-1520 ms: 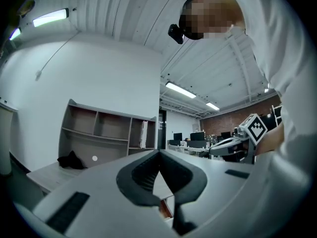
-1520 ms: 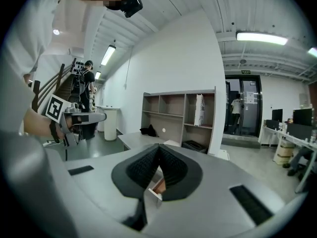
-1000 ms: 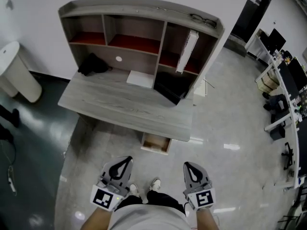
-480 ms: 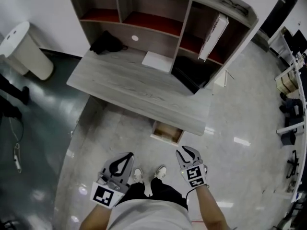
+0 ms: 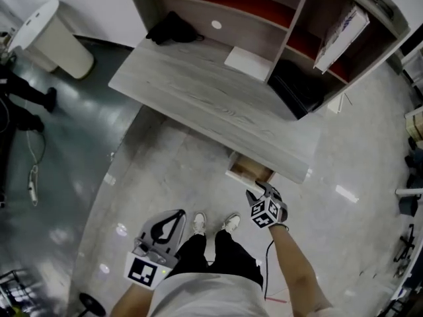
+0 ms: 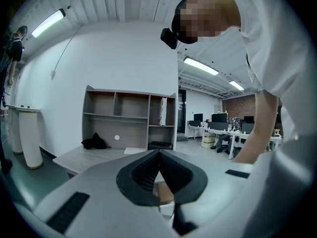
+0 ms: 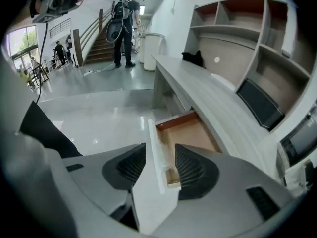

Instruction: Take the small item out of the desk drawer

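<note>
A shallow wooden drawer [image 5: 250,170] stands partly pulled out under the desk's [image 5: 198,98] front right edge. My right gripper [image 5: 256,191] reaches down to it. In the right gripper view its jaws [image 7: 159,155] are opening, with the drawer's white front panel [image 7: 155,143] between them and a small gap on either side. The drawer's inside [image 7: 190,135] looks like bare wood; no small item shows in the visible part. My left gripper [image 5: 173,215] hangs low by my left leg, and its jaws [image 6: 159,155] meet at the tip with nothing in them.
A shelf unit [image 5: 291,12] stands on the desk, with a black cloth [image 5: 173,28], a white sheet [image 5: 248,63] and a black box [image 5: 297,88]. A white bin [image 5: 53,38] is at the left. People [image 7: 124,24] walk far off by a staircase.
My right gripper has gone forward from beside my body to the drawer front and its jaws have parted around the panel. The left gripper has stayed low. The view has closed in on the desk.
</note>
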